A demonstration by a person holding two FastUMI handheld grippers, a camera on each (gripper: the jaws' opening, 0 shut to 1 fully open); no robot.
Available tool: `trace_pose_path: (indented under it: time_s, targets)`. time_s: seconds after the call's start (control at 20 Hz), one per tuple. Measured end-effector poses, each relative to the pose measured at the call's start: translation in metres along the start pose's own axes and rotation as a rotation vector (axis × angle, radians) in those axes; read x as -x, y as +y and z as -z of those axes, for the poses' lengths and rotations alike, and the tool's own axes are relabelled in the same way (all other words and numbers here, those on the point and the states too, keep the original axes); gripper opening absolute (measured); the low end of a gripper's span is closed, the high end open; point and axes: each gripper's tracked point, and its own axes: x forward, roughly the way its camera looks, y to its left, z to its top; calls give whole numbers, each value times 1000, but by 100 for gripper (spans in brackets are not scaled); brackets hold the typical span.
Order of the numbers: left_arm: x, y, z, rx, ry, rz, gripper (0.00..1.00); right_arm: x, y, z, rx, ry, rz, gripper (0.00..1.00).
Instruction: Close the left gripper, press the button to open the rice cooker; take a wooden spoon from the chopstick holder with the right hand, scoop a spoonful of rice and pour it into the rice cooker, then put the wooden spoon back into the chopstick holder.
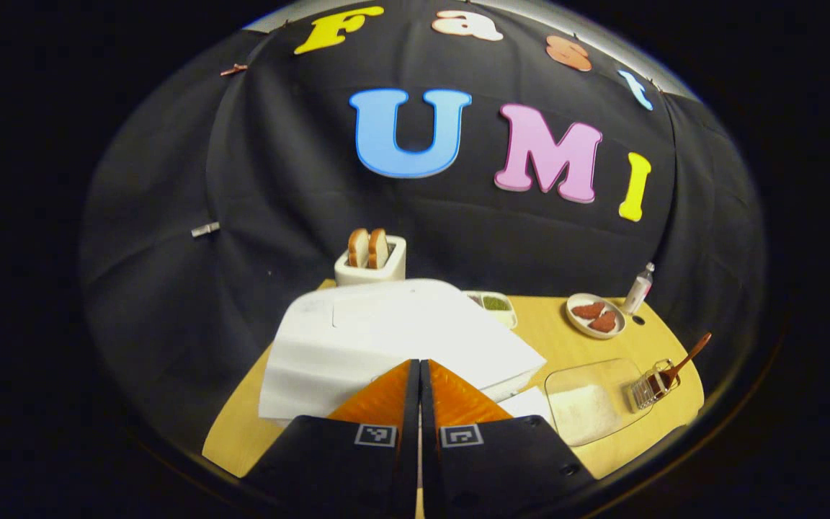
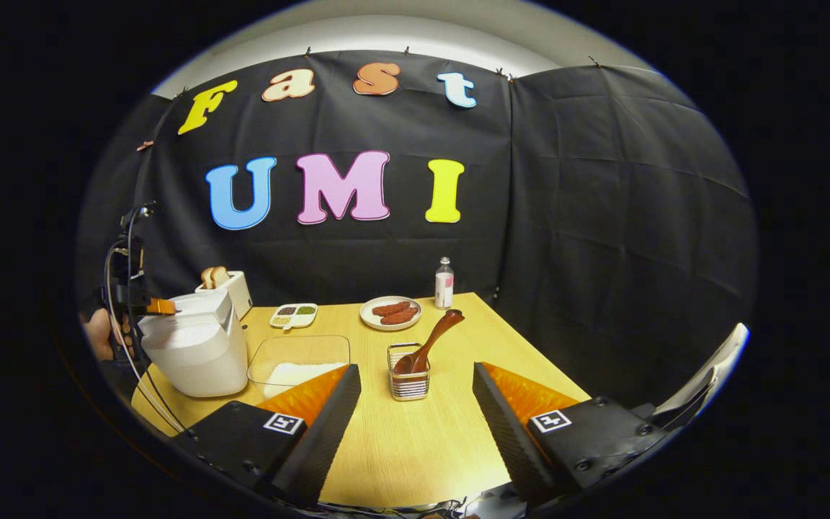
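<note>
While its two fingers are pressed together with nothing between them, the left gripper [image 1: 419,375] hangs over the front edge of the white rice cooker [image 1: 386,339], whose lid is down; whether the tips touch it I cannot tell. In the left gripper view, a toaster [image 1: 372,261] with two bread slices stands behind the cooker, a glass tray of rice [image 1: 591,400] lies to its right on the wooden table [image 1: 552,331], and just beyond the tray the wire chopstick holder [image 1: 651,387] holds the wooden spoon [image 1: 685,360], leaning. In the right gripper view, the right gripper [image 2: 415,404] is spread wide and empty above the table, with the chopstick holder and spoon straight ahead between its fingers. Farther left the left gripper sits at the cooker's top, held by a hand [image 2: 101,333]. A plate of sausages [image 2: 390,313] and a small bottle [image 2: 444,282] stand near the back.
</note>
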Motion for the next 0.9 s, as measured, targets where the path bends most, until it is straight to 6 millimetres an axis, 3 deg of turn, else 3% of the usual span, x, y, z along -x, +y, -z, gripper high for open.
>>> trace_pose_path:
  time_s: [0.15, 0.35, 0.6, 0.9]
  targets:
    - [36, -17, -33, 20, -111, 32, 8, -14, -4, -11, -29, -22, -4, 98]
    - [81, -31, -41, 50, -210, 42, 8, -42, -4, -19, -41, -25, -38, 98]
    - [110, -51, -17, 51, -195, 20, 10, -95, -11, -17, -71, 9, -81, 98]
    - [121, -80, 1, 107, -162, -23, 17, -166, -26, 1, -95, 97, -117, 98]
